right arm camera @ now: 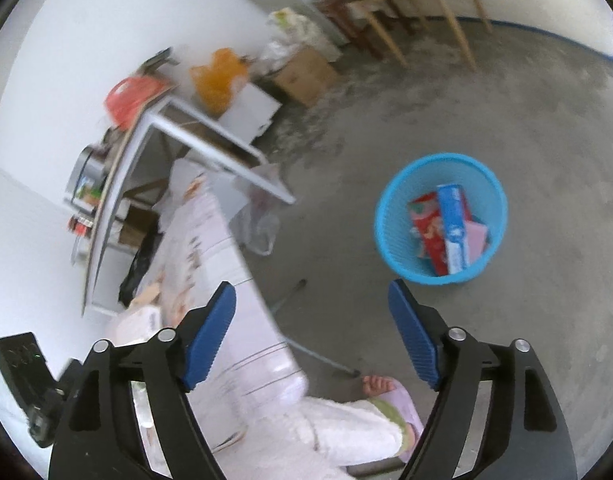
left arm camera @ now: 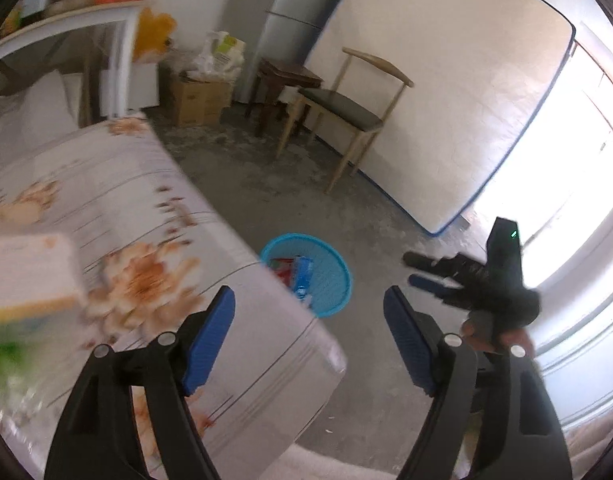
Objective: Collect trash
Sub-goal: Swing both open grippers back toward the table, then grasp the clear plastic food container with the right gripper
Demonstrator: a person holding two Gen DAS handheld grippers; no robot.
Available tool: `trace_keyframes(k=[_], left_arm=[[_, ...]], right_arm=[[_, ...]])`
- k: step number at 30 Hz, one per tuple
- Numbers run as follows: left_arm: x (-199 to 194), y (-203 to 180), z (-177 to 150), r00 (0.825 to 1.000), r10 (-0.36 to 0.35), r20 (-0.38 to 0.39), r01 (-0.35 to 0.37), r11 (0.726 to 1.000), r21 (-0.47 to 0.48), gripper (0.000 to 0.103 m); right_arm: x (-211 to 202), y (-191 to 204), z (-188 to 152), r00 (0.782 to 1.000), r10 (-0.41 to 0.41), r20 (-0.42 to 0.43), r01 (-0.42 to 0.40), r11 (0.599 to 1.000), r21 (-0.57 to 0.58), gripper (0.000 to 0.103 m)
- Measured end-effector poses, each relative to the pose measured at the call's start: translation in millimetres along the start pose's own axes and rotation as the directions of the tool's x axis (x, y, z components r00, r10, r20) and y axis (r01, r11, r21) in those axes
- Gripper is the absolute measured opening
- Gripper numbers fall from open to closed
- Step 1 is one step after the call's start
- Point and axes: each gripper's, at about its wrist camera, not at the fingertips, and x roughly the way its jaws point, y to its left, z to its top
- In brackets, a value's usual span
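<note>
Jaws of both grippers apart and empty above floral-covered table (left arm camera: pixel 118 208), blue basket (right arm camera: pixel 390 216) on concrete floor (right arm camera: pixel 506 120).

Clearance around the blue basket (right arm camera: pixel 442 216)

Basket mouth is unobstructed from above, though boxes (right arm camera: pixel 446 232) fill much of its inside. Bare concrete floor (right arm camera: pixel 486 100) lies open on the basket's far and right sides. The floral-covered bed (left arm camera: pixel 154 216) edge stands just beside the basket. Chair (left arm camera: pixel 346 112) and leaning mattress (left arm camera: pixel 446 92) stand well beyond it. A thin rod (right arm camera: pixel 318 354) lies on the floor nearer than the basket.
</note>
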Motion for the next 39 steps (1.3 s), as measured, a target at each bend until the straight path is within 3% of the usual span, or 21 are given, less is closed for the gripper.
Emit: trace_keyframes(k=[9, 14, 17, 20, 24, 27, 32, 34, 37, 39], left_arm=[[-65, 33, -50, 0.991, 0.090, 0.102, -0.088, 0.996, -0.028, 0.081], [-96, 61, -80, 0.981, 0.134, 0.139, -0.119, 0.987, -0.108, 0.083], [-108, 78, -94, 0.975, 0.158, 0.156, -0.132, 0.978, -0.161, 0.083], [-119, 93, -105, 0.969, 0.177, 0.172, -0.143, 0.970, -0.196, 0.083], [-132, 110, -112, 0.961, 0.197, 0.196, -0.149, 0.960, -0.236, 0.083], [-139, 123, -117, 0.954, 0.216, 0.209, -0.158, 0.952, -0.261, 0.083], [-146, 143, -121, 0.949, 0.241, 0.204, -0.172, 0.936, -0.307, 0.083], [-147, 150, -122, 0.947, 0.249, 0.202, -0.176, 0.930, -0.321, 0.083], [-147, 160, -125, 0.946, 0.258, 0.195, -0.180, 0.922, -0.343, 0.083], [-147, 166, -127, 0.946, 0.261, 0.192, -0.182, 0.918, -0.353, 0.083]], right_arm=[[14, 70, -10, 0.996, 0.045, -0.083, -0.057, 0.987, -0.153, 0.083], [31, 111, -21, 0.989, 0.046, -0.141, -0.079, 0.967, -0.241, 0.084], [42, 140, -29, 0.984, 0.053, -0.169, -0.105, 0.943, -0.316, 0.084], [57, 175, -42, 0.975, 0.045, -0.216, -0.137, 0.892, -0.431, 0.085], [78, 228, -66, 0.962, 0.031, -0.271, -0.202, 0.750, -0.630, 0.089], [96, 265, -84, 0.955, 0.021, -0.294, -0.251, 0.584, -0.772, 0.095], [134, 315, -111, 0.958, -0.015, -0.285, -0.278, 0.185, -0.943, 0.095], [152, 331, -119, 0.951, -0.048, -0.305, -0.303, 0.054, -0.952, 0.095], [181, 348, -123, 0.932, -0.116, -0.344, -0.352, -0.062, -0.934, 0.095], [199, 356, -127, 0.917, -0.164, -0.364, -0.385, -0.118, -0.915, 0.095]])
